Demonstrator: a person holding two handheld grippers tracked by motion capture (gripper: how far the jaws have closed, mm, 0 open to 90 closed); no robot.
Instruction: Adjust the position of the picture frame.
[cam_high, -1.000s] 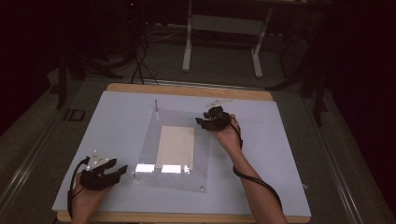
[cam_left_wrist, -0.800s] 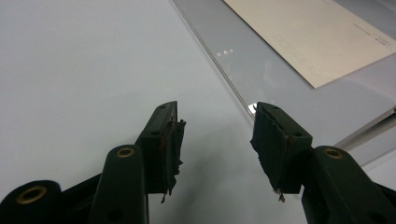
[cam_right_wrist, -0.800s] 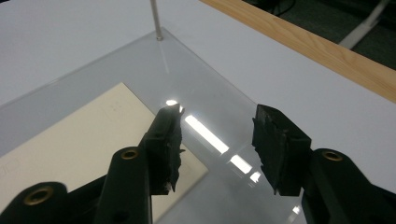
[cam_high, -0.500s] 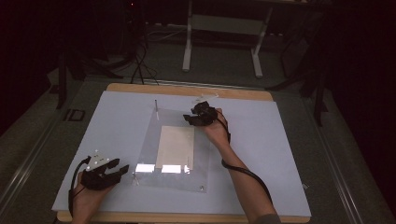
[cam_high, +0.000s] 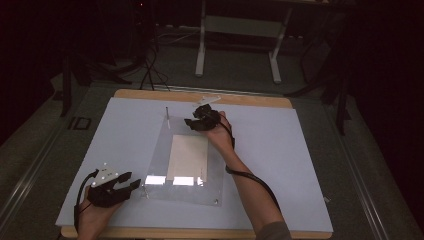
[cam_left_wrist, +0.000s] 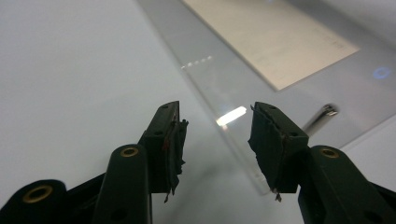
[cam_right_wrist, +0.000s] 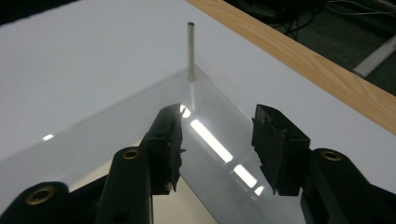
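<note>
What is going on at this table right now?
A person works over a clear acrylic plate with a sheet of paper under it, lying on a white table mat. The right hand-held gripper hangs over the plate's far edge, jaws open, facing the upright metal pin at the far corner. The left hand-held gripper sits at the near left corner beside another pin; its jaws have just been closing, with nothing gripped.

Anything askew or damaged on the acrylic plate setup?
Yes. The clear acrylic plate lies slightly skewed to the table's edges. One metal post stands upright at its far corner, while another at the near corner lies tilted over. The black jaw pads look frayed and torn at their edges.
</note>
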